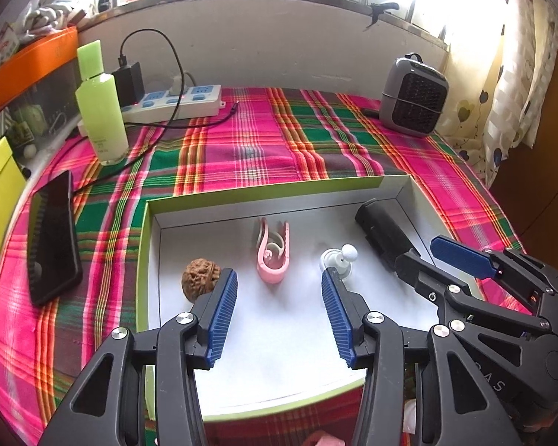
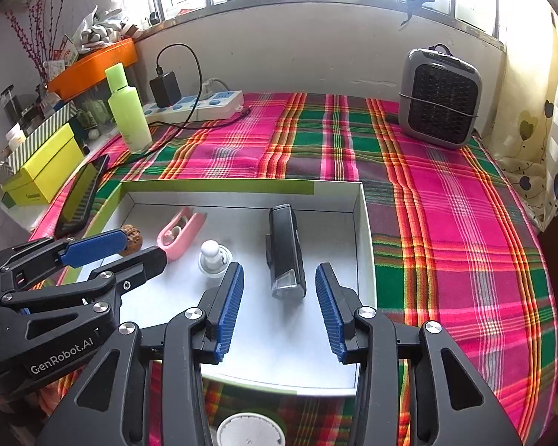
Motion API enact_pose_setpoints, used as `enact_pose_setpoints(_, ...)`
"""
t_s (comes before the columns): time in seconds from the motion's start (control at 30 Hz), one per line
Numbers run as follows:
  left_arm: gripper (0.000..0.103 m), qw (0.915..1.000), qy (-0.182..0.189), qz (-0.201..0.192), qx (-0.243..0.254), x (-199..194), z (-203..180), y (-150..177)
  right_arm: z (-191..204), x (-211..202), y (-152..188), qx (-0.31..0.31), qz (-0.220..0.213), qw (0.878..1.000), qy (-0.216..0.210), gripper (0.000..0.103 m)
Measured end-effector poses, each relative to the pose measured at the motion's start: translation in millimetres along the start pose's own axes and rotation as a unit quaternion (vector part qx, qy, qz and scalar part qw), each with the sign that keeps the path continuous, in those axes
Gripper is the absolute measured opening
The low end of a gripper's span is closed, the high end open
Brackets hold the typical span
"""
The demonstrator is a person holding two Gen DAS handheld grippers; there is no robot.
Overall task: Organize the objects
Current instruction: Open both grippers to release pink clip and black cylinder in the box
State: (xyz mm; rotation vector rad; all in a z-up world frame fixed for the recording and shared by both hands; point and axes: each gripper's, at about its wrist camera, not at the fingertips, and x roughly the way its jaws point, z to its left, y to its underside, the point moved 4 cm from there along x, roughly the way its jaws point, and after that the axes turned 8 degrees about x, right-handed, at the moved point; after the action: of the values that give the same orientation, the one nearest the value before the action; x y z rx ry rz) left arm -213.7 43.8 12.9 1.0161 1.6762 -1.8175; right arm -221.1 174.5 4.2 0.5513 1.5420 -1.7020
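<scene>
A shallow white box with a green rim [image 1: 264, 191] [image 2: 219, 186] lies on the plaid cloth. Inside it sit a brown walnut [image 1: 201, 278] [image 2: 132, 236], a pink clip [image 1: 273, 256] [image 2: 180, 232], a small white knob piece [image 1: 338, 258] [image 2: 212, 256] and a black bike light [image 1: 383, 230] [image 2: 284, 238]. My left gripper [image 1: 279, 278] [image 2: 137, 249] hovers open over the box, between the walnut and the white piece, with nothing in it. Over the near end of the black light my right gripper [image 2: 279, 271] [image 1: 424, 252] stands open, its pads clear of the light.
A green bottle [image 1: 102, 111], a power strip with a charger [image 1: 178, 102] and a dark phone [image 1: 52, 238] stand at the left. A grey heater [image 2: 439, 100] is at the back right. A yellow box [image 2: 44, 174] sits off the table's left. A white round object [image 2: 249, 431] lies near me.
</scene>
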Motion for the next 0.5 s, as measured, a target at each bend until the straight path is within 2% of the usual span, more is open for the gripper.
enact_pose_setpoints(0.37,0.046,0.9998,-0.014,-0.017,0.001,-20.7,-0.5,13.9,6.1,-18.0,14.8,0.004,-0.012,1.000,-0.003,0.042)
enact_pose_setpoints(0.5,0.046,0.9998,-0.008,-0.018,-0.002,-26.0,0.1,19.8,7.3,-24.3,20.3,0.006,-0.016,1.000,-0.004,0.042)
